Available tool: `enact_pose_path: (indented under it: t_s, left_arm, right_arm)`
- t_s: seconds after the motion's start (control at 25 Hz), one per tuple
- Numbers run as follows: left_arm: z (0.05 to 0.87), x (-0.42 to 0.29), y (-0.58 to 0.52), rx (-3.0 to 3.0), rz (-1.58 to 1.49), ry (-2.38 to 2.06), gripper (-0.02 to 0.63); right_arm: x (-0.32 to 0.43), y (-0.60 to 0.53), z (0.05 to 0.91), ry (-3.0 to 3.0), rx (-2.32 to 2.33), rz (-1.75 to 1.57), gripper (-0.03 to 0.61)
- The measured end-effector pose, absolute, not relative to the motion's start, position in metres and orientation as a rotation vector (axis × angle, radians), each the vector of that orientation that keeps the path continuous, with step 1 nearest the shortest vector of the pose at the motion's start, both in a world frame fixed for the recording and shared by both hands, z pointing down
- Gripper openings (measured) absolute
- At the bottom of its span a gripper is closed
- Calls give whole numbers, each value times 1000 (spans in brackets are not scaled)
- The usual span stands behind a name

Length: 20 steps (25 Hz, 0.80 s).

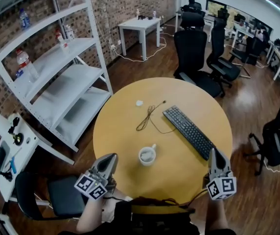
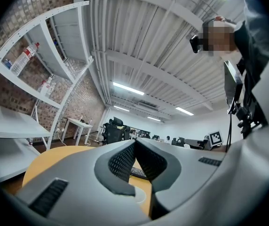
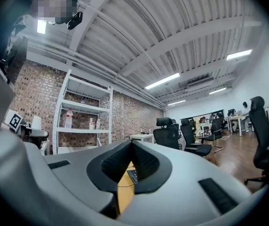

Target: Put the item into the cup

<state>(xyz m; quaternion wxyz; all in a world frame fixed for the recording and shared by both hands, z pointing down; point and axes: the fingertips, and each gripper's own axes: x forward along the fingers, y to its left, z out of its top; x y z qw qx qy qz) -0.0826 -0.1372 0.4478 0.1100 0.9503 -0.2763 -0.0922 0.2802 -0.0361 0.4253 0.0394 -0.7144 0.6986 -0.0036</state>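
Cup (image 1: 147, 156) upright, handle toward keyboard (image 1: 189, 131); left tool (image 1: 112, 156) and right tool (image 1: 213, 151) clenched, empty.

The person wears a dark, loose top (image 1: 147, 213). The pale grey, smooth-shelled left gripper (image 1: 112, 156) and the matching right gripper (image 1: 212, 152) each taper to a narrow wedge. At its near end the left one carries a white marker cube (image 1: 91, 186) printed with black squares, and the right carries a second marker cube (image 1: 221, 188) of the same kind. A thin dark cable (image 1: 195, 197) trails from the right gripper. In the gripper views the fingers (image 2: 122, 162) are lined with black ribbed rubber set in a dark V-shaped recess. Dark slotted vents (image 2: 49, 197) mark the grey shell on either side.
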Motion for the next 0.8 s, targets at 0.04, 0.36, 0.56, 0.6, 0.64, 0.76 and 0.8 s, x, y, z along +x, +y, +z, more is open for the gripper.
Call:
enact_pose_path:
  t_s: [0.04,0.36,0.56,0.6,0.64,0.76,0.8]
  left_arm:
    - [448,-84,-138,2792,-271,-818,-5]
    - [447,-98,-147,2784,-274,-891,-5]
    - [447,-102,-149,2784,-273,-905,-5]
    - [448,-103,-149,2783,-270,-908,-5]
    - [449,-104,-148,2781,-267,-913,-5]
    - [449,-107,-147,2772,-270,-925,-5]
    - [450,-107,-146,2769,-270,-928,-5]
  right_arm:
    - [278,-38,425,2154,-2181,-10,8]
    - [279,-47,429,2169,-2171,-30,8]
    - [274,-45,436,2204,-2198,-26,8]
    - [271,-44,438,2224,-2205,-21,8]
    - [268,-44,440,2244,-2208,-19,8]
    - [267,-42,445,2265,-2207,-35,8]
    - [268,-41,447,2262,-2206,-44,8]
